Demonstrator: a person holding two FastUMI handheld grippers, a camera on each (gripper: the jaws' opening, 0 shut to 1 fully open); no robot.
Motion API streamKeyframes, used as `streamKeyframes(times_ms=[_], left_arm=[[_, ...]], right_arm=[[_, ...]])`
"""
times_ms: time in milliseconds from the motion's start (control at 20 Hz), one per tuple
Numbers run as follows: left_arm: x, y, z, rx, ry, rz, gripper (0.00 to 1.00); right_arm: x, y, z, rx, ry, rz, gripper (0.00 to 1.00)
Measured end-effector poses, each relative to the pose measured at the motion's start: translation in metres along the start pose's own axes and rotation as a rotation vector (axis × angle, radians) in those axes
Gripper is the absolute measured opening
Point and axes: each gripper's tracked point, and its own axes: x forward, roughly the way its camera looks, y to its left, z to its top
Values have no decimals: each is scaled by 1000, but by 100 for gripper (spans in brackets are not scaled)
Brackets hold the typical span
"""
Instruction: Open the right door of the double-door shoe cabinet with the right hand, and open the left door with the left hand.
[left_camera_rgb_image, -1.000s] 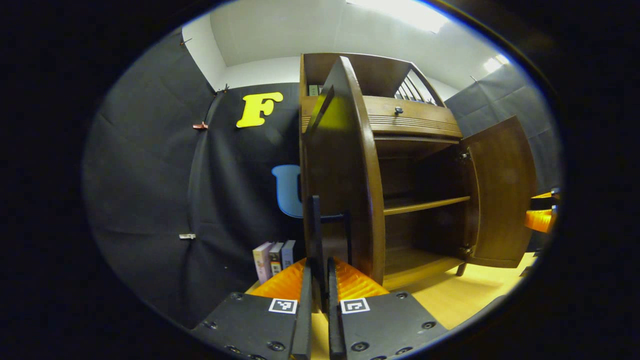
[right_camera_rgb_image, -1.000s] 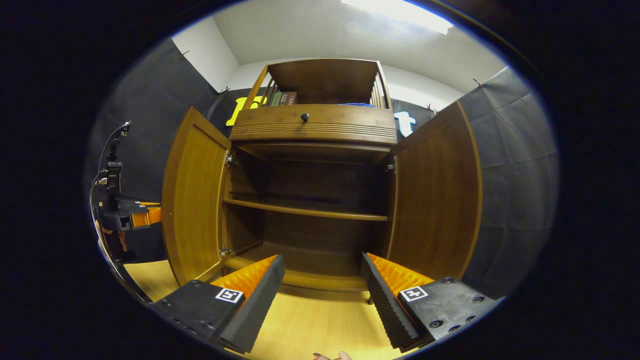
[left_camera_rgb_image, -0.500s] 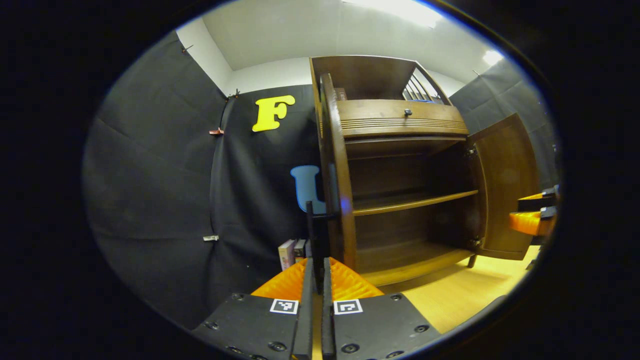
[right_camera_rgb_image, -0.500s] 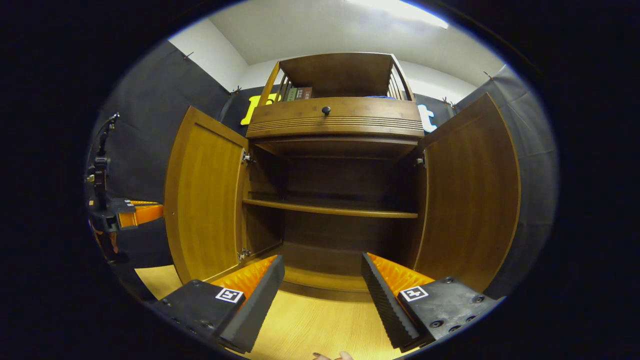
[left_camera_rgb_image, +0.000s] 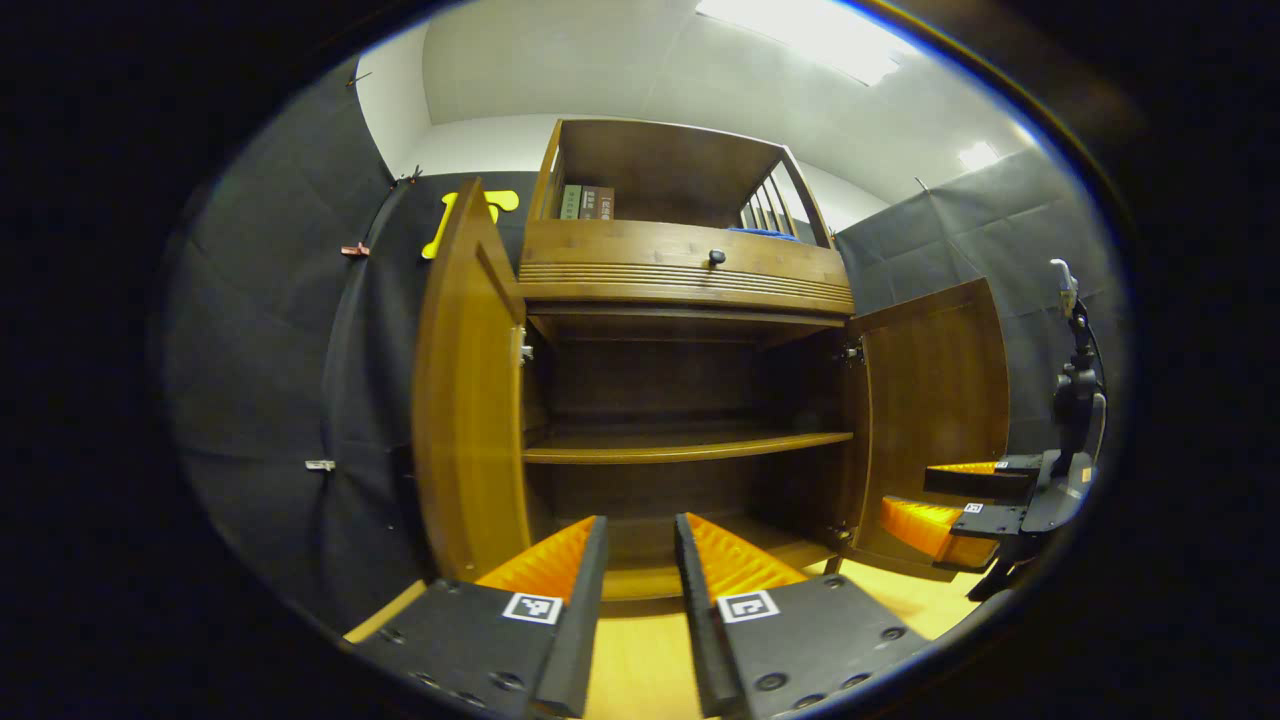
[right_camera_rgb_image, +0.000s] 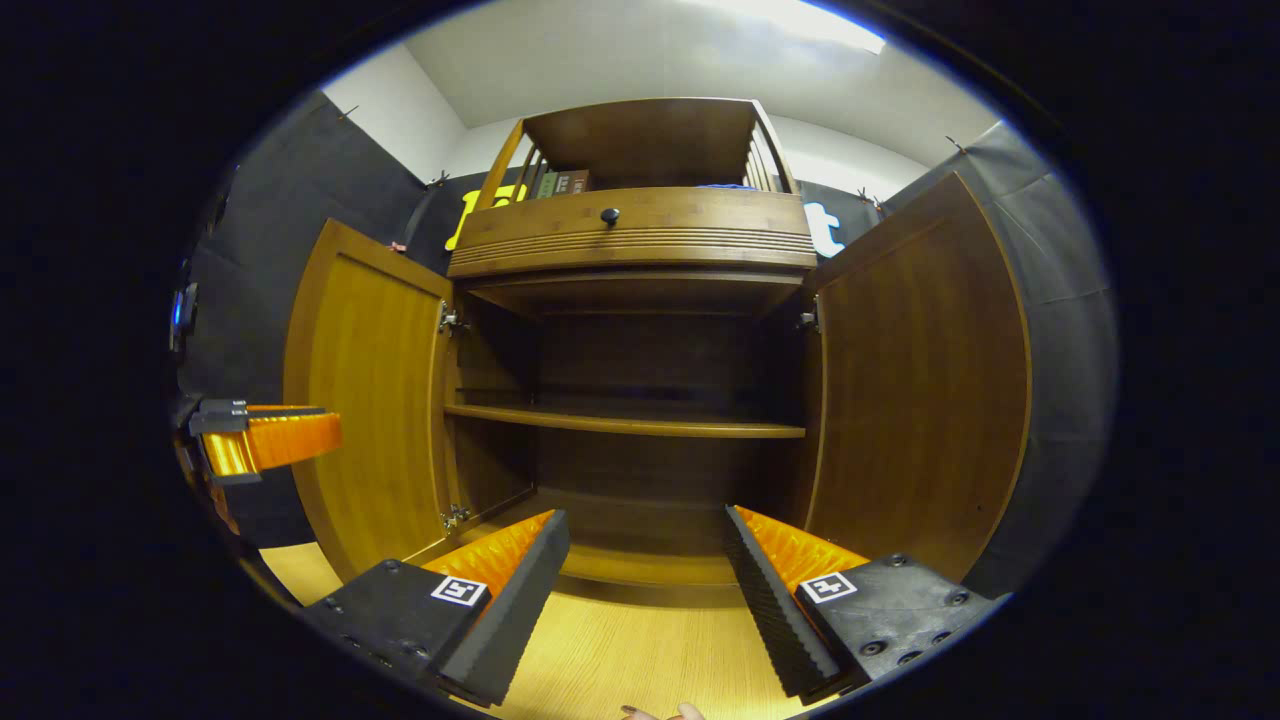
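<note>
Booth: shoe cabinet (right_camera_rgb_image: 640, 400) doors agape

Warm brown wood with vertical grain on both open doors: left door (right_camera_rgb_image: 365, 390), right door (right_camera_rgb_image: 920, 380); darker brown inside the shoe cabinet (right_camera_rgb_image: 640, 360); black knob (right_camera_rgb_image: 609, 215) on a ribbed drawer front; pale yellow wood-grain floor (right_camera_rgb_image: 640, 650)

Shoe cabinet (right_camera_rgb_image: 640, 240): brown wood with a satin sheen.
We note visible grain on the glossy left door (right_camera_rgb_image: 365, 400) and right door (right_camera_rgb_image: 920, 390), small metal hinges (right_camera_rgb_image: 447, 320), a pale smooth wood-grain floor (right_camera_rgb_image: 640, 660), and matt creased wall cloth (left_camera_rgb_image: 270, 380).
</note>
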Motion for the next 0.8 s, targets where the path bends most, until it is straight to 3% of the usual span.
streamKeyframes(times_ms=[250, 350, 800], left_arm=[[31, -18, -6, -16, 13, 12, 86], [38, -22, -7, -8, 14, 25, 95], [47, -34, -6, 25, -1, 40, 96]], right_arm=[[3, -21, 10, -73, -20, -14, 97], [4, -21, 11, -69, -20, 4, 98], [4, -25, 14, -62, -32, 23, 99]])
